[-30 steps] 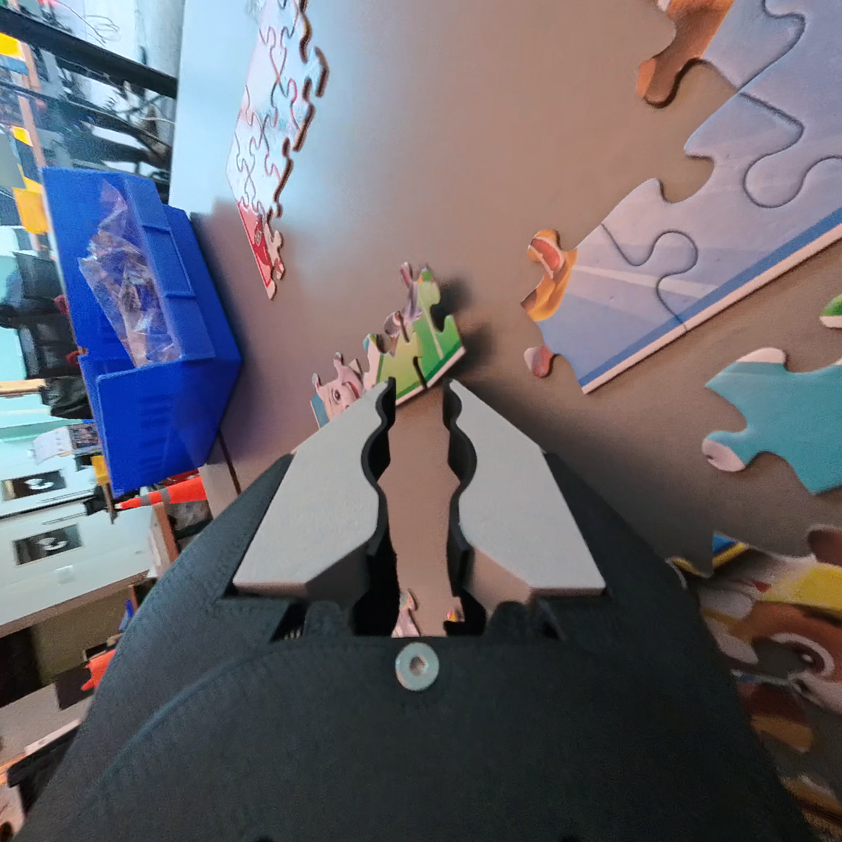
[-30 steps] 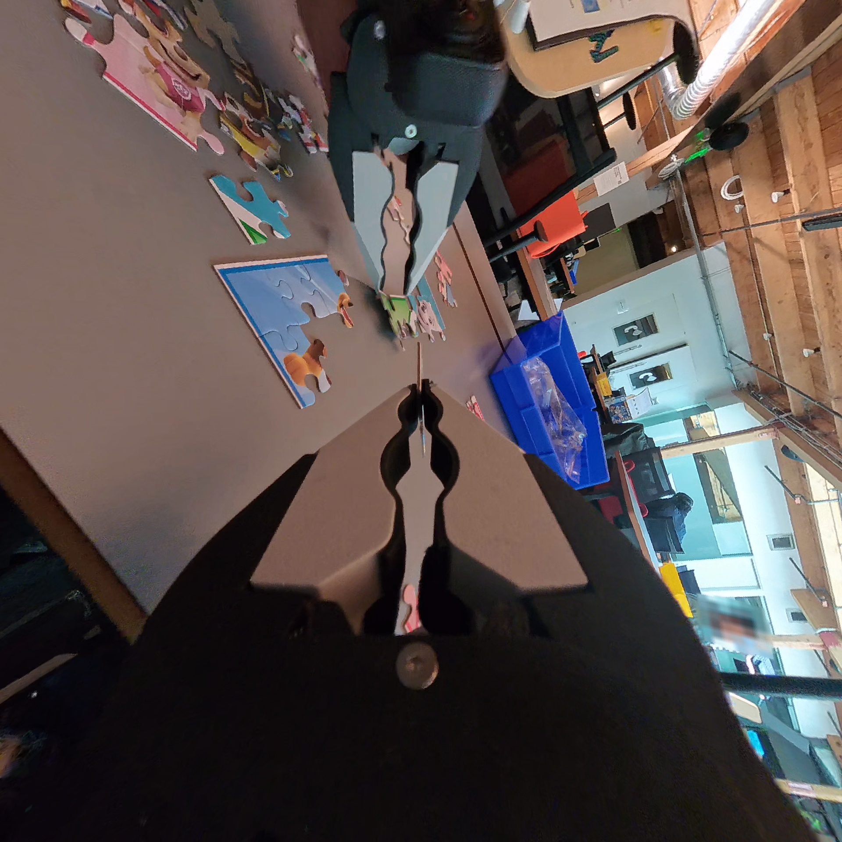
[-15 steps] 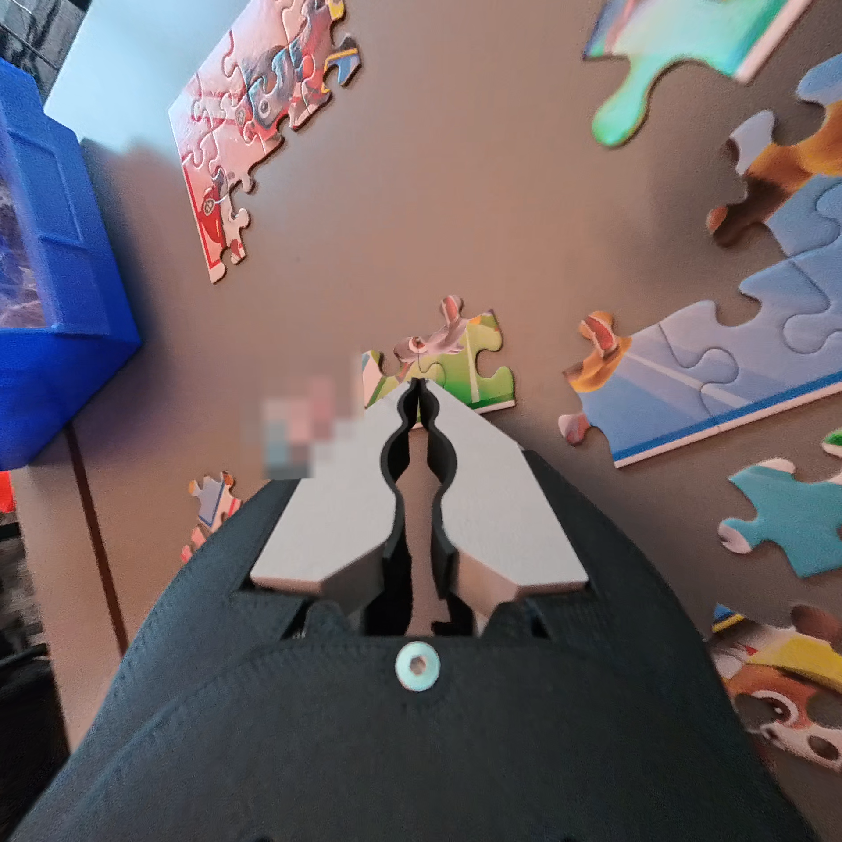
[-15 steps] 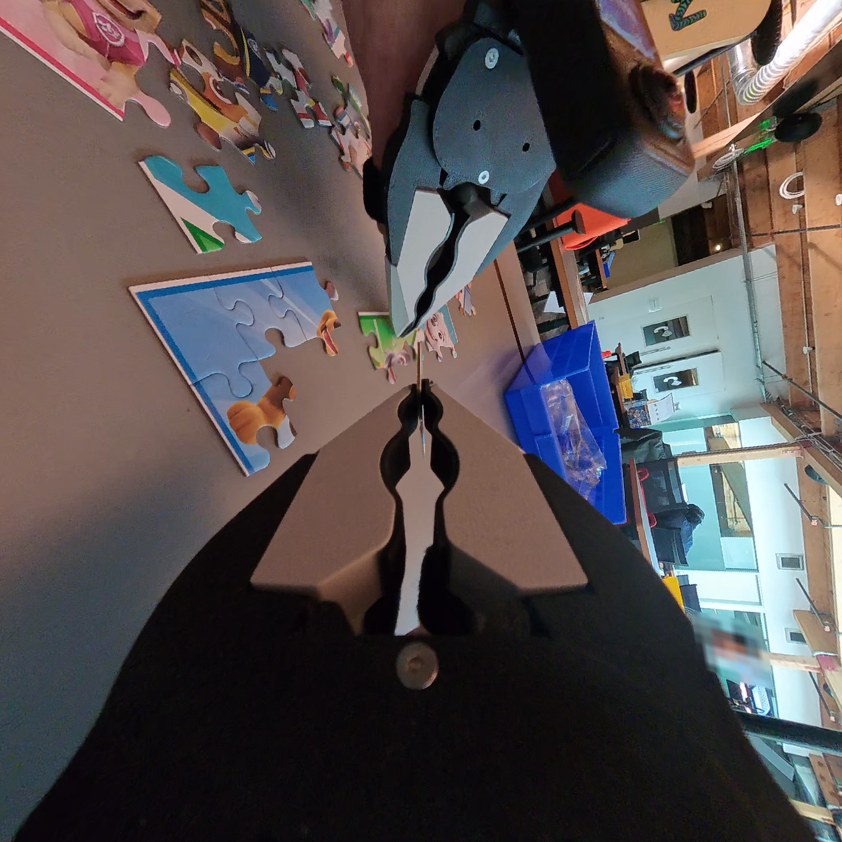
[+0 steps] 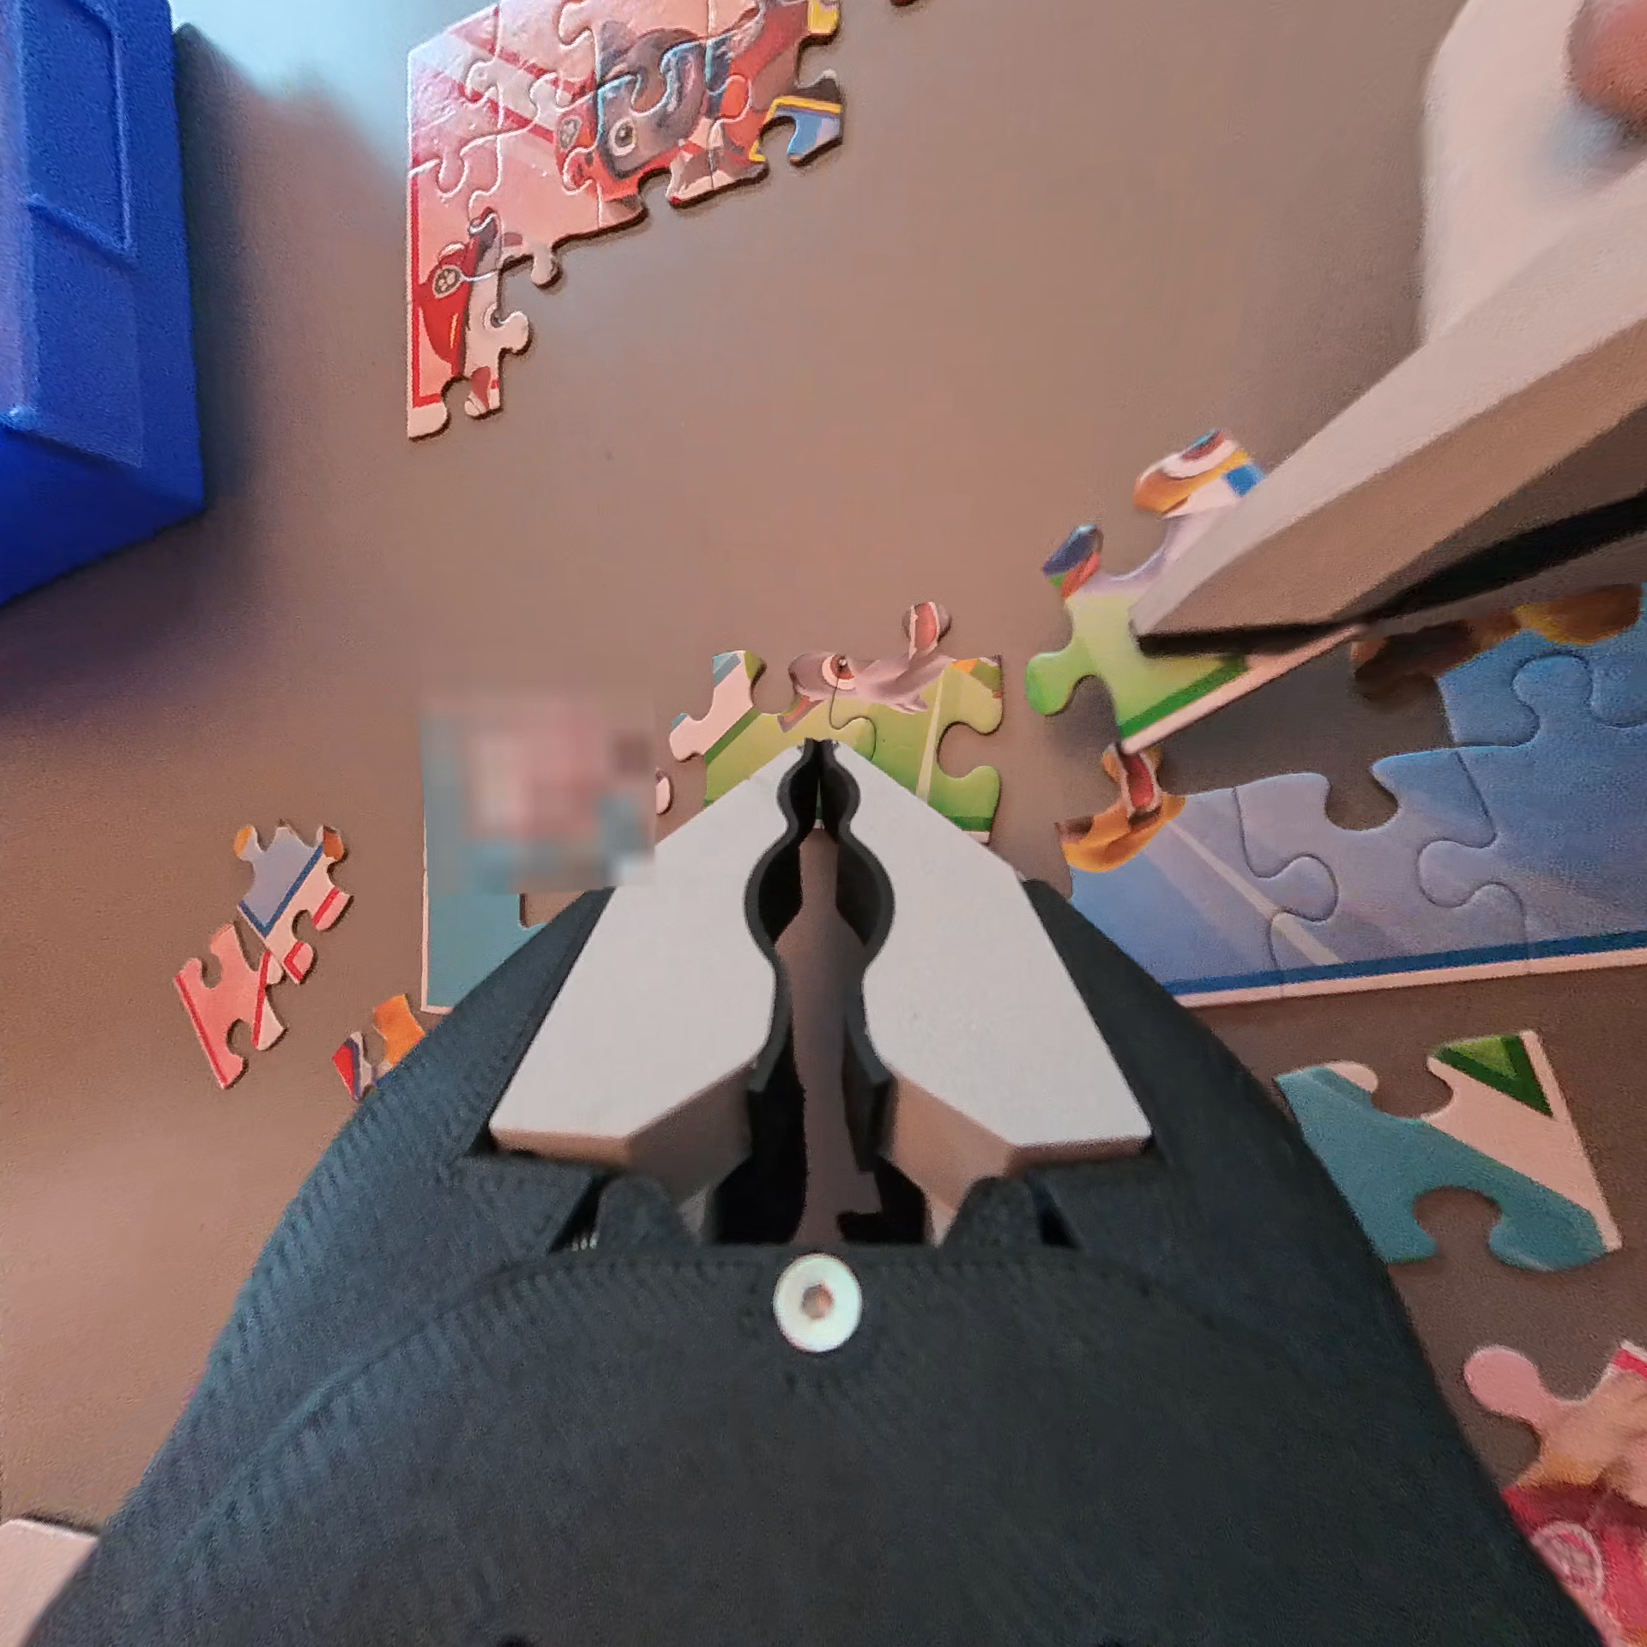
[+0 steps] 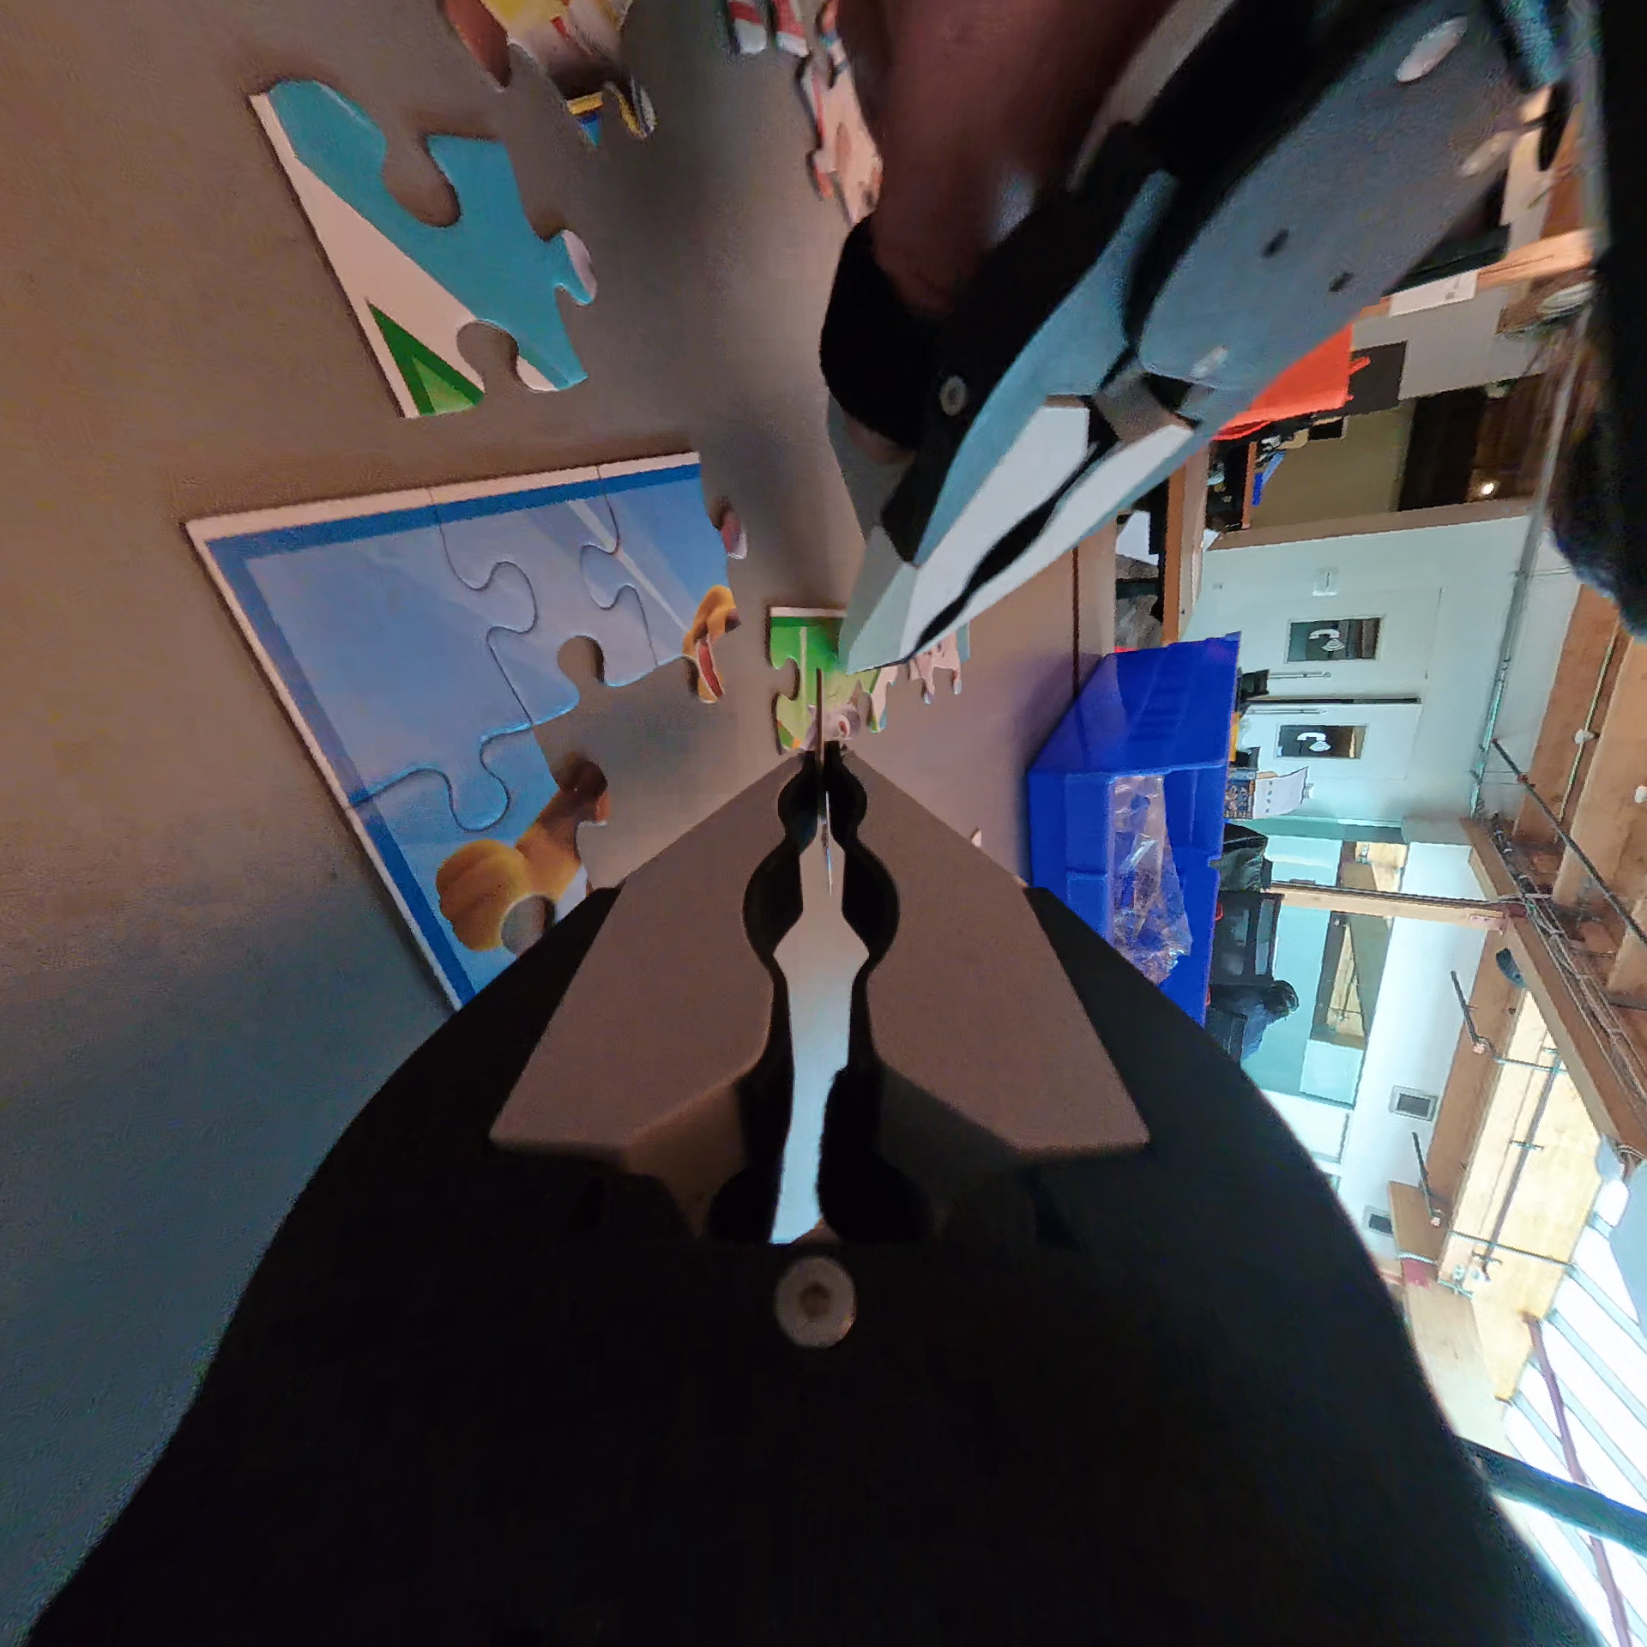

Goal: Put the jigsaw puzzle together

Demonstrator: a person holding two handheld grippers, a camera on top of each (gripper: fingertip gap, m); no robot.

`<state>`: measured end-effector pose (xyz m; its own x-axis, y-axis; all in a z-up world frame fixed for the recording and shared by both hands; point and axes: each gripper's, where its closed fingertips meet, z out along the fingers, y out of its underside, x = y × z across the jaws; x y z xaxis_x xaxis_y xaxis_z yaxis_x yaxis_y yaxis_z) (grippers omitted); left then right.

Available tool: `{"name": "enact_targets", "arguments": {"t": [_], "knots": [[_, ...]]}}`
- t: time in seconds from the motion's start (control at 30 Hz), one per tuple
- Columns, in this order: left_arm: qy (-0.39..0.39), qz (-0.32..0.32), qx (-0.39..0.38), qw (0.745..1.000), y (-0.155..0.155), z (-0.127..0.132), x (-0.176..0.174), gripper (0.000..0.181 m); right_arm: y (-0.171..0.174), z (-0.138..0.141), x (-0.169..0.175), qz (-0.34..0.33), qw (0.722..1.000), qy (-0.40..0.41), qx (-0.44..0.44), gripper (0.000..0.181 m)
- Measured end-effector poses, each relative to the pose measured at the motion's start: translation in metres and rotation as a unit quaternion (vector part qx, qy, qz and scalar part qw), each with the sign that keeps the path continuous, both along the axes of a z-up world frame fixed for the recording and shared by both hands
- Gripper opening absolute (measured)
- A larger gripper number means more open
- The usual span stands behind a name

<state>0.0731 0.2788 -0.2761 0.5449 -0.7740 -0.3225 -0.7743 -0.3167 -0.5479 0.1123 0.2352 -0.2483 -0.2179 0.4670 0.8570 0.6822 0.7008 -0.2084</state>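
My left gripper [image 5: 818, 756] is shut, with its tips resting on a green two-piece cluster [image 5: 900, 713] on the brown table. My right gripper [image 6: 822, 759] is shut on a green puzzle piece [image 5: 1092, 659], which shows edge-on in the right wrist view [image 6: 820, 722]. In the left wrist view the right gripper [image 5: 1145, 637] comes in from the right and holds that piece just right of the cluster, a narrow gap apart. The left gripper [image 6: 854, 661] shows from the side over the cluster [image 6: 802, 668]. A blue assembled corner section [image 5: 1426, 873] lies right of both.
A blue bin [image 5: 80, 267] holding a plastic bag stands at the table's left edge. A red assembled section [image 5: 579, 178] lies beyond. A teal piece [image 5: 1444, 1159], small loose pieces [image 5: 258, 945] and a pink section [image 5: 1569, 1462] lie nearer. My right fingertips sit around 7 cm from my left ones. The pink section [image 5: 1569, 1462] is about 15 cm from both grippers' fingertips.
My left gripper has closed and moved onto the green cluster. My right gripper has carried its piece forward, close to the cluster's right side.
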Motion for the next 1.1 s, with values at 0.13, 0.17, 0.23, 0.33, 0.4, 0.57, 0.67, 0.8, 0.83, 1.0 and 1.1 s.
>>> {"name": "enact_targets", "arguments": {"t": [0.13,0.17,0.23,0.33,0.4,0.57,0.67,0.8,0.83,1.0,1.1], "knots": [[-0.048,-0.021,-0.049,0.997,-0.011,0.004,0.003,0.005,0.005,-0.012,-0.005,-0.020,0.999,-0.034,0.001,0.000],[-0.044,-0.025,-0.058,0.997,-0.013,0.003,0.000,0.011,0.004,-0.014,-0.007,-0.023,0.999,-0.043,0.002,0.000],[-0.048,-0.041,-0.066,0.996,-0.018,0.002,0.000,0.015,0.003,-0.016,-0.010,-0.025,0.998,-0.056,0.008,0.000],[-0.050,-0.045,-0.069,0.995,-0.019,0.001,0.003,0.011,0.005,-0.017,-0.012,-0.040,0.996,-0.074,0.013,0.000],[-0.051,-0.042,-0.068,0.995,-0.019,0.001,0.005,0.007,0.006,-0.017,-0.012,-0.048,0.995,-0.085,0.011,0.000],[-0.073,-0.022,-0.057,0.995,-0.019,0.000,0.013,0.001,0.006,-0.017,-0.011,-0.085,0.990,-0.109,0.006,0.000],[-0.091,-0.005,-0.063,0.994,-0.017,0.000,0.015,0.002,0.006,-0.018,-0.013,-0.110,0.987,-0.116,-0.001,0.000],[-0.101,0.011,-0.061,0.993,-0.015,0.000,0.019,0.002,0.004,-0.020,-0.016,-0.133,0.984,-0.121,-0.009,0.000],[-0.102,0.014,-0.061,0.993,-0.015,0.000,0.020,0.002,0.005,-0.022,-0.014,-0.138,0.982,-0.127,-0.012,0.002],[-0.129,0.017,-0.090,0.987,-0.017,0.002,0.017,0.008,0.005,-0.025,-0.012,-0.133,0.982,-0.136,-0.014,0.005],[-0.139,0.011,-0.104,0.985,-0.017,0.006,0.010,0.010,0.009,-0.025,-0.009,-0.128,0.983,-0.134,-0.006,0.005]]}}
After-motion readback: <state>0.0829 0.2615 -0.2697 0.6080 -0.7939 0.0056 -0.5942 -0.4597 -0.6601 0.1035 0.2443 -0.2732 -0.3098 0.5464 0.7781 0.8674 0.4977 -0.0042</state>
